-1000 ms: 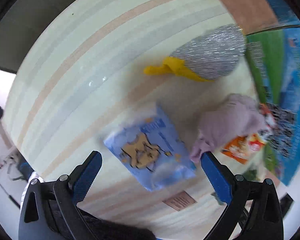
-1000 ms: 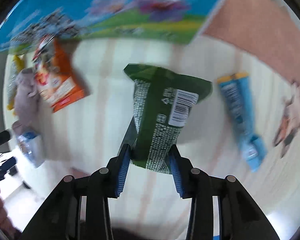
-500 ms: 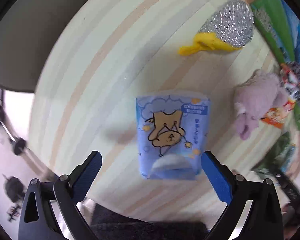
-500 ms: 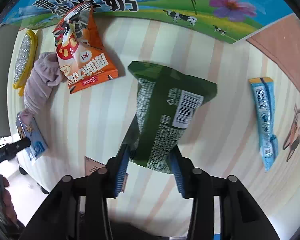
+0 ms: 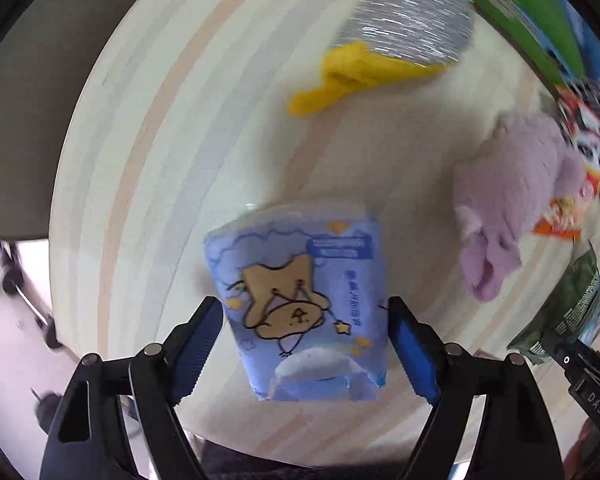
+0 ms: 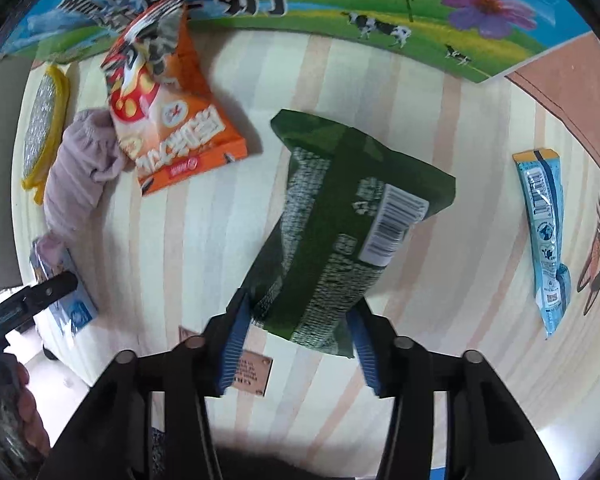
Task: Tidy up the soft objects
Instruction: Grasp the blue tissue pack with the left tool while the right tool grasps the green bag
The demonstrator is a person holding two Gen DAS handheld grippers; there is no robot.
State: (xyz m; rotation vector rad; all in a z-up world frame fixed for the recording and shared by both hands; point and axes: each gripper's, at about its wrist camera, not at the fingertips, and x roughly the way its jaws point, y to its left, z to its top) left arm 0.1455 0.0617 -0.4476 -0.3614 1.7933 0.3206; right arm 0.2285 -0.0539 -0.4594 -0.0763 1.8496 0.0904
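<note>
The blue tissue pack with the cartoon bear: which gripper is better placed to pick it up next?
Left. The left gripper already straddles the blue tissue pack, jaws open, while the right gripper is shut on the green snack bag.

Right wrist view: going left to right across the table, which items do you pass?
Silver scrubber with yellow rim → purple plush → orange snack bag → green packet, held between the fingers of the right hand-held gripper → light blue sachet.
</note>
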